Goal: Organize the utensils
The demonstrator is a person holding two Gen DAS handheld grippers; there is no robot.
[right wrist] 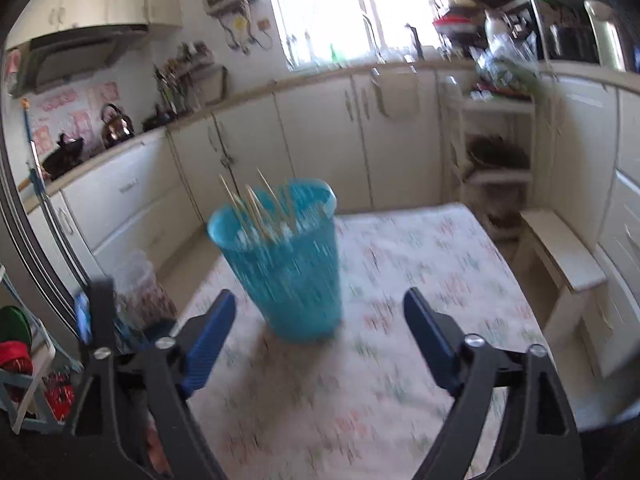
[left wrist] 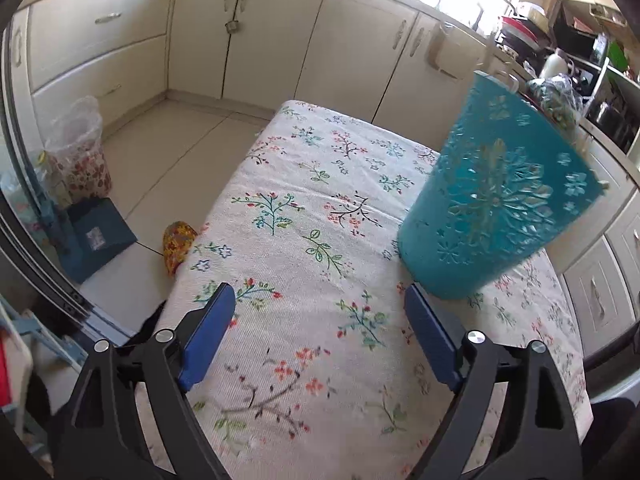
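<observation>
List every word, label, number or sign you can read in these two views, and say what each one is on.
No text can be read in either view.
Blue folder on the floor: a pale label, too blurred to read.
Pink wall tiles by the kettle: patterns or marks, too blurred to tell.
Teal holder: only cut-out flower shapes, no lettering.
Tablecloth: floral print only.

No readable text, label, brand or number in either view. Pale sticker on dark blue box [left wrist: 100, 238] left of left tongs: too blurred to read.
</observation>
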